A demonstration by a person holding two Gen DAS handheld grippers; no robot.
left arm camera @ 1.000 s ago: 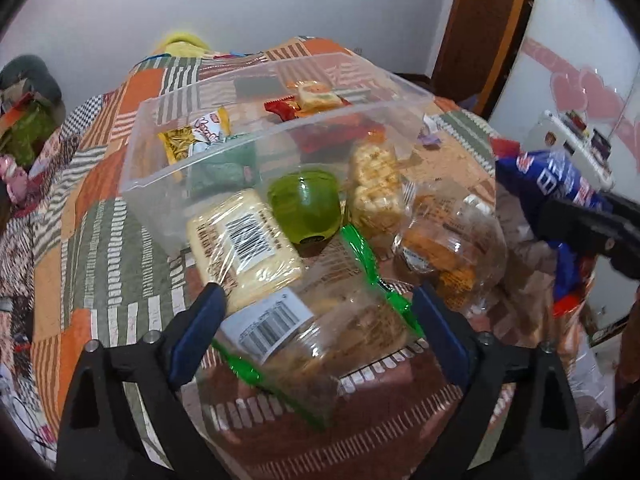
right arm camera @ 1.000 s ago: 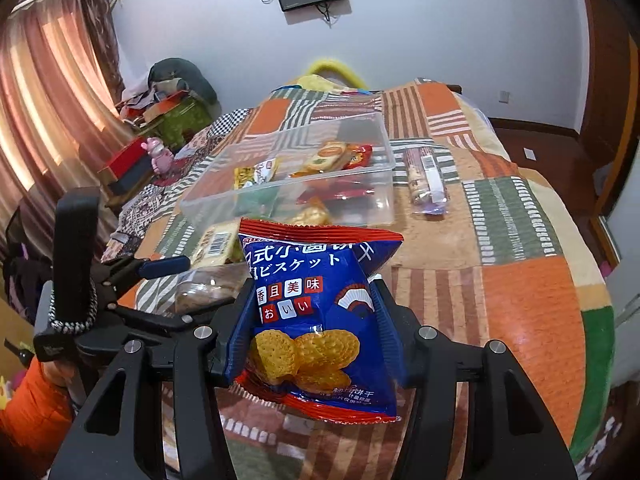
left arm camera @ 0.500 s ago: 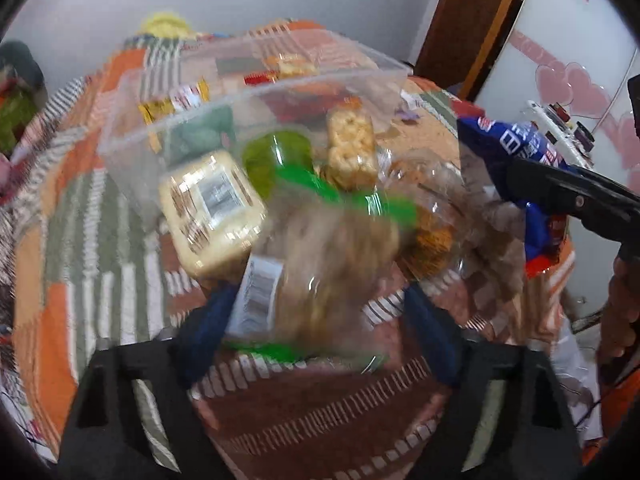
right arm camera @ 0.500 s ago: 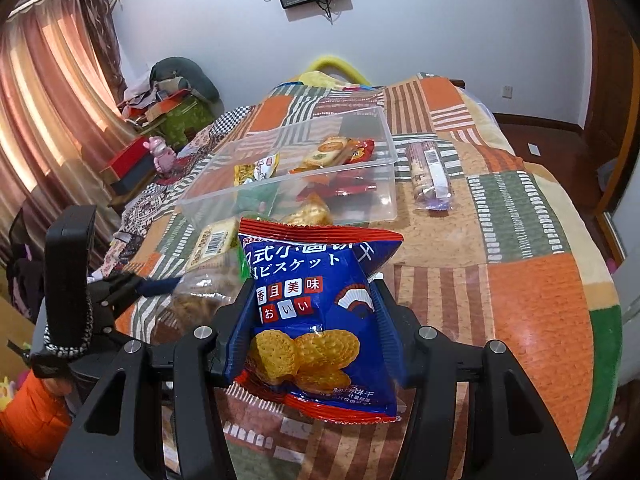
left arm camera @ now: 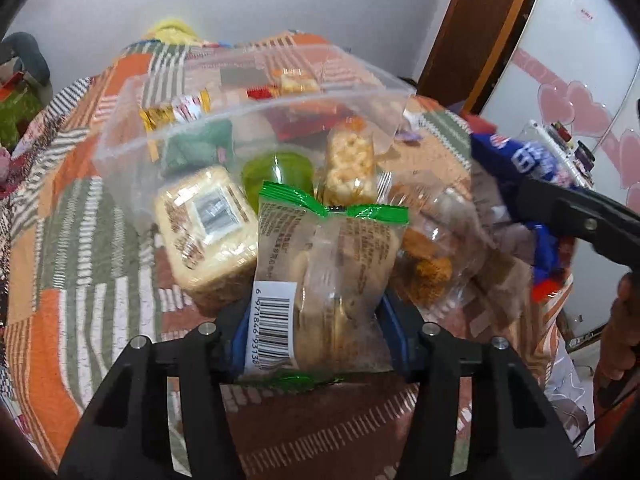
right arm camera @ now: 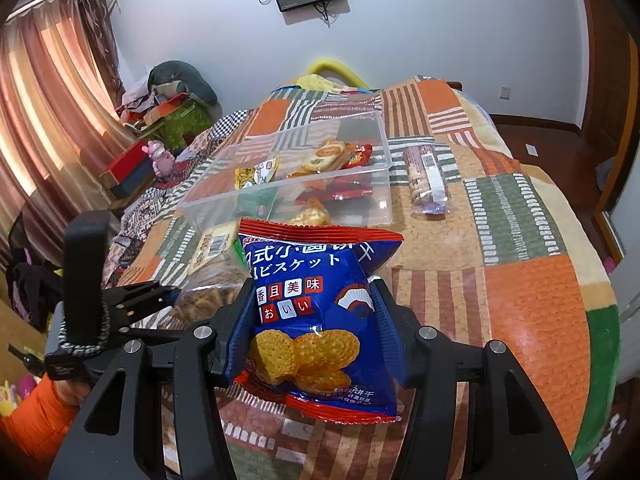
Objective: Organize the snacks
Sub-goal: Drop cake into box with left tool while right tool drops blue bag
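My left gripper (left arm camera: 320, 336) is shut on a clear green-edged cookie packet (left arm camera: 324, 280) and holds it upright above the bedspread, in front of the clear plastic bin (left arm camera: 120, 148). My right gripper (right arm camera: 312, 332) is shut on a blue biscuit bag (right arm camera: 316, 320), held above the bed near the bin (right arm camera: 384, 168), which holds several snack packs. The blue bag also shows at the right of the left wrist view (left arm camera: 520, 160). The left gripper shows at the left of the right wrist view (right arm camera: 148, 296).
A yellow cracker pack (left arm camera: 204, 232), a green jelly cup (left arm camera: 280, 172), a puffed snack bar (left arm camera: 350, 164) and a clear bag of orange snacks (left arm camera: 432, 256) lie before the bin. A purple-wrapped biscuit roll (right arm camera: 426, 180) lies right of the bin. Clutter stands left of the bed.
My left gripper has closed on the green-edged cookie packet and lifted it off the bed, turning it upright. The right gripper still holds the blue bag, nearly still.
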